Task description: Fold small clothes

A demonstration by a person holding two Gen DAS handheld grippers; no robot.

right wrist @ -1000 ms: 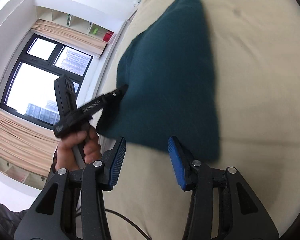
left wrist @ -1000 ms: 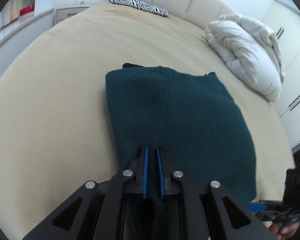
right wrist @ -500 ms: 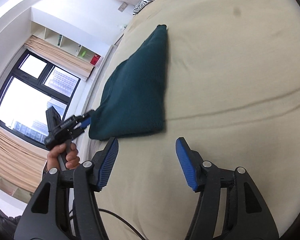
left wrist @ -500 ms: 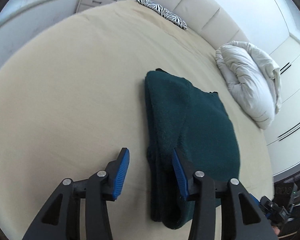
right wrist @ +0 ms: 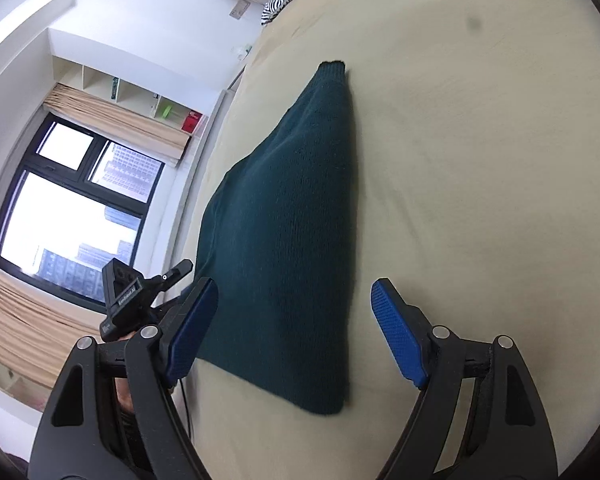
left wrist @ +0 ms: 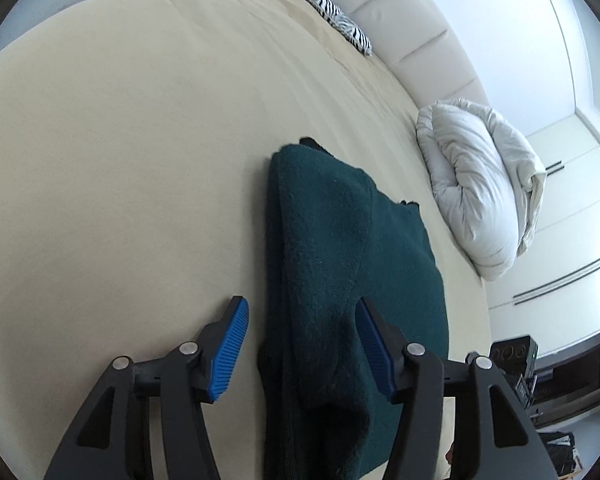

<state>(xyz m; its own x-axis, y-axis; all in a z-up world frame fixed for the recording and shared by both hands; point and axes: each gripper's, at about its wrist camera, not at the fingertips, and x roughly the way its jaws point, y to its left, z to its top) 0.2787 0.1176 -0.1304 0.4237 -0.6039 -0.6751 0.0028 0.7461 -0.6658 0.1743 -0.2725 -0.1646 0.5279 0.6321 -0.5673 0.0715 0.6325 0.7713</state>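
A beige bed (left wrist: 132,152) fills both views. The left gripper (left wrist: 300,344) has just been opening; its jaws stand apart over the near end of the folded green sweater (left wrist: 340,272), pads clear of the knit. The right gripper (right wrist: 292,332), also just opened wide, holds nothing; the sweater's near corner lies between its jaws. A pad could snag the knit and undo the fold. Bare bed lies beyond; the white duvet (left wrist: 476,188) sits well right.

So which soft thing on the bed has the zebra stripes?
The small pillow against the headboard; the green sweater and white duvet are plain.
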